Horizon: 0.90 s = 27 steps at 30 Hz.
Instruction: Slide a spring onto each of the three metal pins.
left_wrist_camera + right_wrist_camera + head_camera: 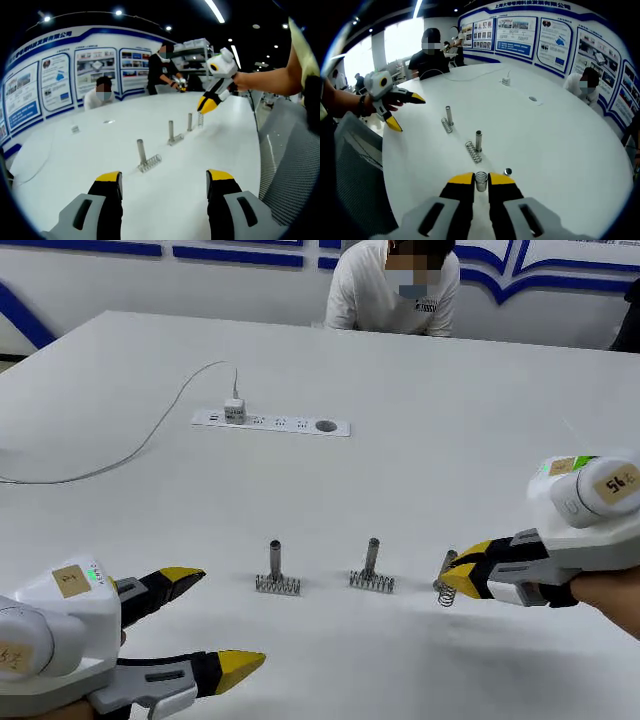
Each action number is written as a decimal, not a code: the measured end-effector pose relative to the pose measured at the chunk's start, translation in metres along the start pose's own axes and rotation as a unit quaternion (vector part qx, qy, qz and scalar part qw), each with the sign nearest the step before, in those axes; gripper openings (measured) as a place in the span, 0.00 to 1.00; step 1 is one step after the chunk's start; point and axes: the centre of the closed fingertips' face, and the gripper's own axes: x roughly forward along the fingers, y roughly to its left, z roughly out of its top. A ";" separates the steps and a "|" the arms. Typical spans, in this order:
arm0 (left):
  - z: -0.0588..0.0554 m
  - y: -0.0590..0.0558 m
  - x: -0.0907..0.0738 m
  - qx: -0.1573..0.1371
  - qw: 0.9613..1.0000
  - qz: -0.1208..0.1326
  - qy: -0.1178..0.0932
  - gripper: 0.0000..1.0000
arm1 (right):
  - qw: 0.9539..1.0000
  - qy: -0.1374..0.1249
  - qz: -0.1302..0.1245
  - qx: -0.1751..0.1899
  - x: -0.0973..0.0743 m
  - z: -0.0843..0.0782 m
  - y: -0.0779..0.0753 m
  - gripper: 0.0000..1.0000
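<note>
**Spring one is in the jaws, not on its pin yet**

Head view: the right hand-held gripper at 3 o'clock is clenched on a small coiled steel spring, just beside the rightmost short grey metal pin. On the white counter, the middle pin has a loose spring lying at its foot, and the left pin has another spring. The left hand-held gripper at 7 o'clock is spread wide, holding nothing. Left gripper view: the pins run off toward 1 o'clock, with the held spring at the far one. Right gripper view: the spring is pinched between the yellow tips, with the pin top just off at 1 o'clock. Next up, I reckon: line the coil up over that pin top and lower it straight, since a tilted spring would probably snag.
</note>
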 end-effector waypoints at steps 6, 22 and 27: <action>-0.001 0.001 0.000 -0.001 1.000 0.001 0.001 0.70 | 1.000 -0.014 -0.002 0.007 -0.008 0.010 -0.001 0.12; -0.002 -0.001 -0.001 -0.001 1.000 -0.002 0.003 0.69 | 0.999 -0.028 -0.017 0.009 -0.018 0.023 -0.010 0.12; -0.002 -0.001 -0.002 -0.001 1.000 -0.002 0.002 0.69 | 0.999 -0.031 -0.023 0.010 -0.019 0.027 -0.014 0.12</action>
